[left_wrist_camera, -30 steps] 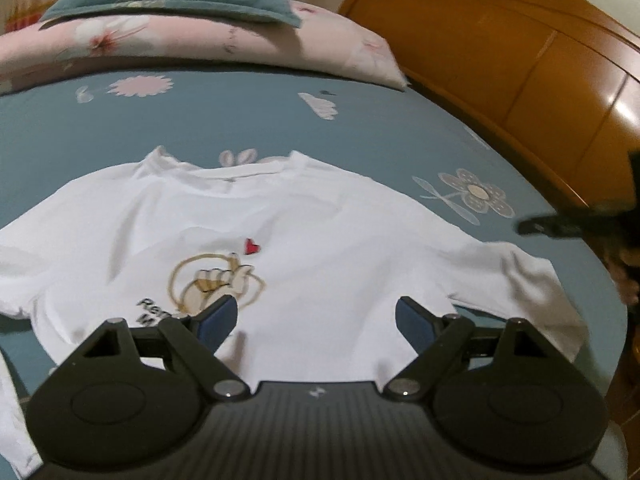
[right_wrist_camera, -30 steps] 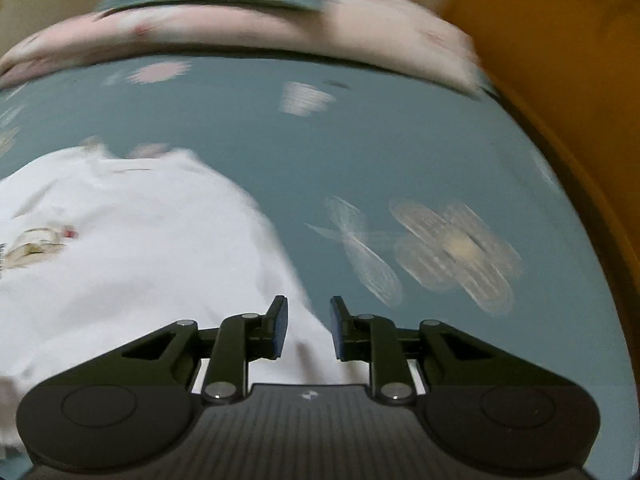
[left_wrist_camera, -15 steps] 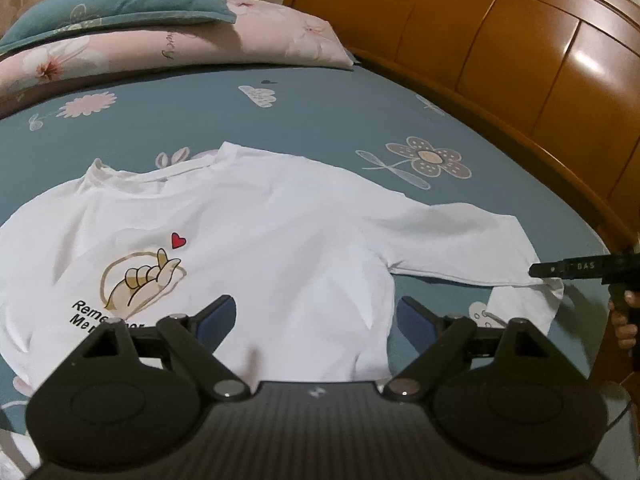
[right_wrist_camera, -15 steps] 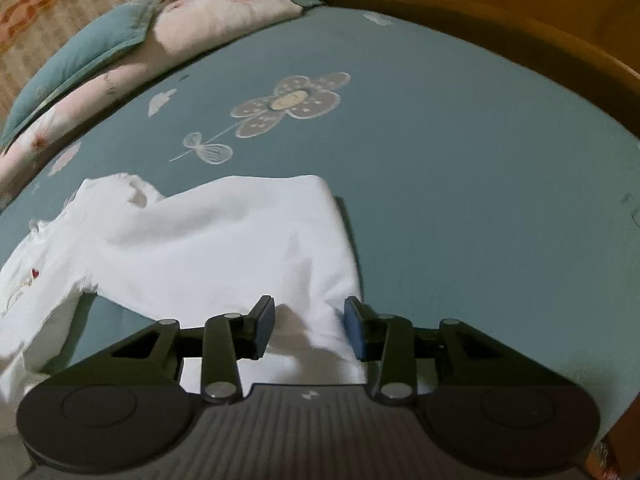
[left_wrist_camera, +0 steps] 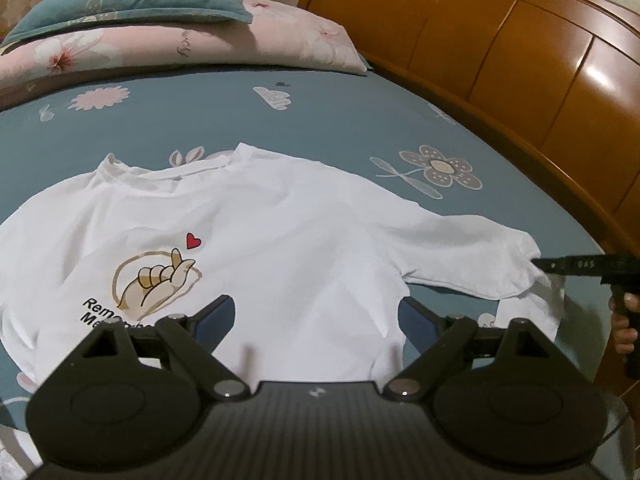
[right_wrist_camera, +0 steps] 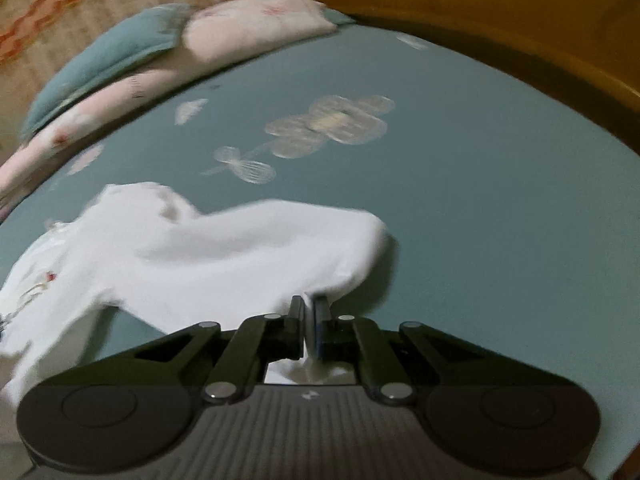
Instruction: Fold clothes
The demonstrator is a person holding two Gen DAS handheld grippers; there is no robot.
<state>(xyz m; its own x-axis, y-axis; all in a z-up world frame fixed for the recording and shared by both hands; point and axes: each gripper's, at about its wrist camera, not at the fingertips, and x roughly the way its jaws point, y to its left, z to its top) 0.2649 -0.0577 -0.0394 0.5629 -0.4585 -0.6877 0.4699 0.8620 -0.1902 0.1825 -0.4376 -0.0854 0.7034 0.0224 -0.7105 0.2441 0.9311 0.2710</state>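
A white T-shirt (left_wrist_camera: 280, 240) lies face up on a bed covered by a teal sheet (left_wrist_camera: 320, 120) printed with flowers. The shirt's front shows a finger-heart drawing (left_wrist_camera: 160, 280), a small red heart (left_wrist_camera: 193, 241) and some black lettering, partly hidden. Its collar points toward two stacked pillows, a teal pillow (left_wrist_camera: 128, 4) resting on a pink floral pillow (left_wrist_camera: 180, 48). A brown wooden headboard (left_wrist_camera: 500, 48) curves along the right side of the bed.

The left hand-held gripper (left_wrist_camera: 316, 320) hovers over the shirt's lower hem with its blue-padded fingers spread wide apart, grasping nothing.

The right hand-held gripper (right_wrist_camera: 308, 312) is clenched on the end of the shirt's sleeve (right_wrist_camera: 280, 248), with white fabric pinched between its closed fingers and bunched up behind them. From the left wrist view, this gripper appears at the far right edge, at the sleeve's cuff, with a person's fingers (left_wrist_camera: 624, 328) wrapped around its handle. The right wrist view is blurred.
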